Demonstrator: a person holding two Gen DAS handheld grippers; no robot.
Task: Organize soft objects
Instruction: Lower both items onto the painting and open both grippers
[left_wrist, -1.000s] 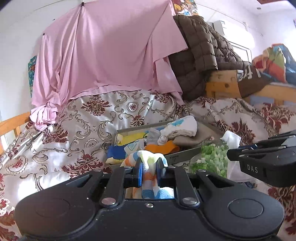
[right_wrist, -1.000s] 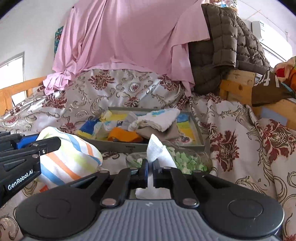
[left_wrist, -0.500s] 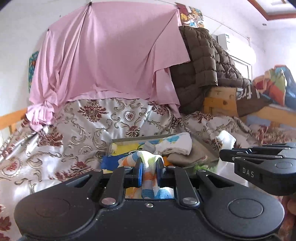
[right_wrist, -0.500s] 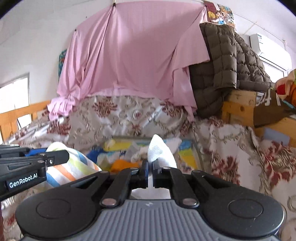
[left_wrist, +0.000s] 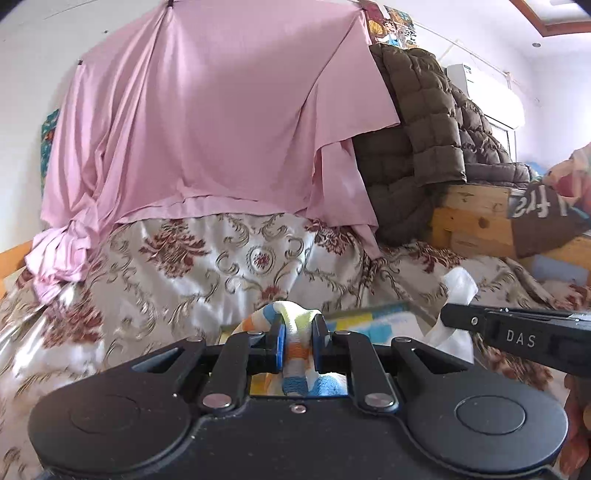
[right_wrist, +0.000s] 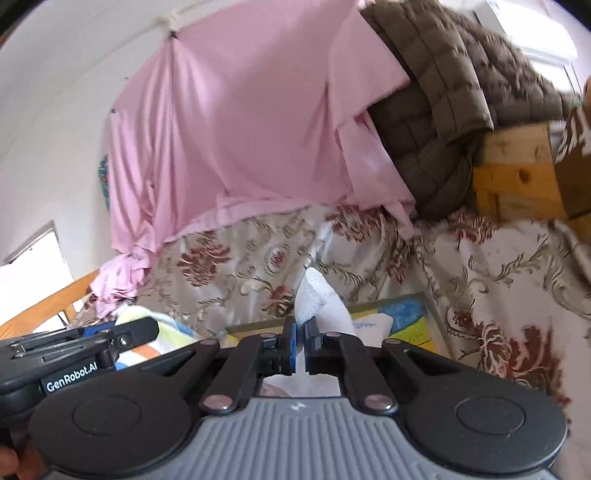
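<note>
Both tools (left_wrist: 298, 341) higher, tray (right_wrist: 413, 325) nearer.

A bed covered with a shiny cream bedspread (left_wrist: 207, 266) patterned with dark red flowers and grey scrolls fills the lower half of both views. A pink sheet (left_wrist: 207, 122) drapes down onto it from the upper centre. A brown quilted blanket (left_wrist: 417, 147) spills onto it at right. A shallow tray (right_wrist: 402, 325), its yellow and blue contents partly hidden, lies on the bedspread at lower centre.
</note>
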